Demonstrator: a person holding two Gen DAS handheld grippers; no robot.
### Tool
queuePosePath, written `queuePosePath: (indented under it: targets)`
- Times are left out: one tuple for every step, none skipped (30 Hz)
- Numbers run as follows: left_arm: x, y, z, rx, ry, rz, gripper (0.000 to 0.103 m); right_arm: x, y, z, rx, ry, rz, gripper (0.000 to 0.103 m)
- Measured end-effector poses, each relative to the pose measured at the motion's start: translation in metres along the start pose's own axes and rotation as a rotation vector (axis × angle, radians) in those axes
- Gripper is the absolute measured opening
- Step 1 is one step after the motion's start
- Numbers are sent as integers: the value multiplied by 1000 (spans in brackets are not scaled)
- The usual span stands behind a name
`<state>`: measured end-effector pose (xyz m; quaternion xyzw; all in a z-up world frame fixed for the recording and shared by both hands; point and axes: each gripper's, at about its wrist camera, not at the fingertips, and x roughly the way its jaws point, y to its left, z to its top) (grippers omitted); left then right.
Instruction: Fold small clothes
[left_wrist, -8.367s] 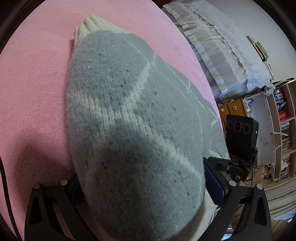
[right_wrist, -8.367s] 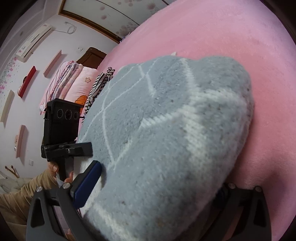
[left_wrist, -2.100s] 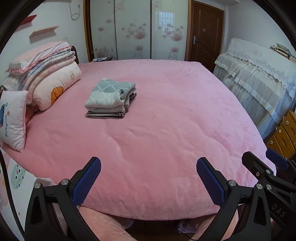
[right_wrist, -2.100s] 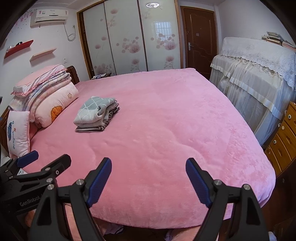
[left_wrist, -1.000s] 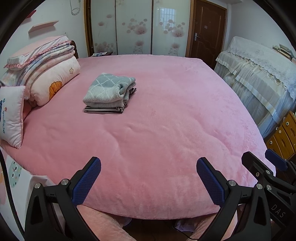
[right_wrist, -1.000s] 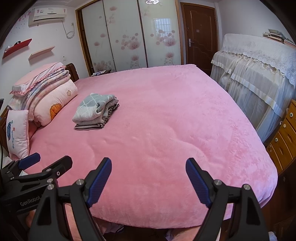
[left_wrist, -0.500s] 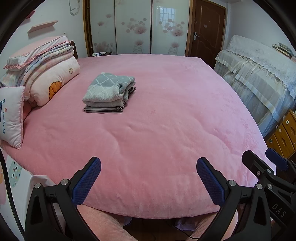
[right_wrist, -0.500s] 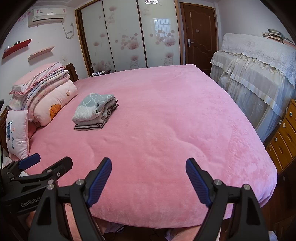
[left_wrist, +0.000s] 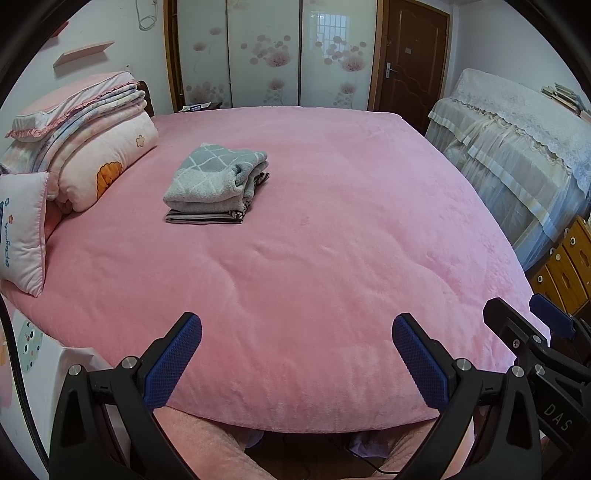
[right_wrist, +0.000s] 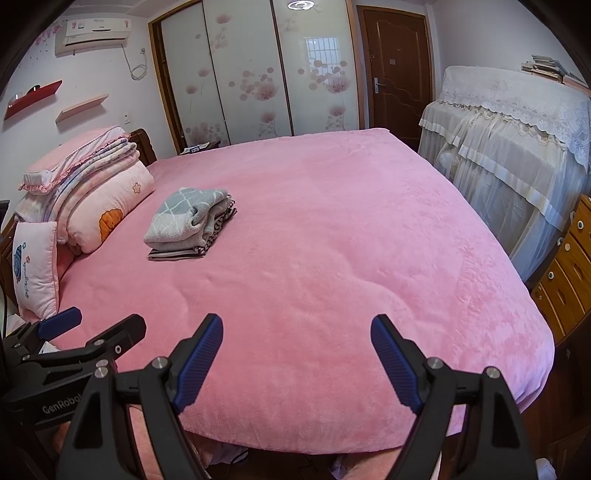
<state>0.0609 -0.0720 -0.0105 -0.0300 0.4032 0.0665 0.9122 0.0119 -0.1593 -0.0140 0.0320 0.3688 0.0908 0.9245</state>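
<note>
A folded grey sweater with a white diamond pattern (left_wrist: 218, 175) lies on top of a small stack of folded clothes on the pink bed (left_wrist: 314, 236), at the far left; the stack also shows in the right wrist view (right_wrist: 192, 223). My left gripper (left_wrist: 295, 347) is open and empty, held back at the bed's near edge. My right gripper (right_wrist: 297, 343) is open and empty at the same edge. Each gripper shows at the side of the other's view: the right one (left_wrist: 535, 332) and the left one (right_wrist: 74, 332).
Folded quilts and pillows (left_wrist: 92, 147) are piled at the bed's left end, with a small pillow (left_wrist: 22, 229) in front. A lace-covered piece of furniture (left_wrist: 517, 147) and wooden drawers (left_wrist: 565, 266) stand on the right. Wardrobe doors (left_wrist: 266, 55) and a door are behind.
8.4 s ago both grippers were closed on the grey sweater. Since then they let go and pulled back to the bed's edge. Over the last second the views barely shift.
</note>
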Motion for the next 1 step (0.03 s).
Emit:
queuePosePath:
  targets:
    - [1, 0, 0, 0, 5, -2, 103, 0, 0, 0, 0, 2, 0, 83]
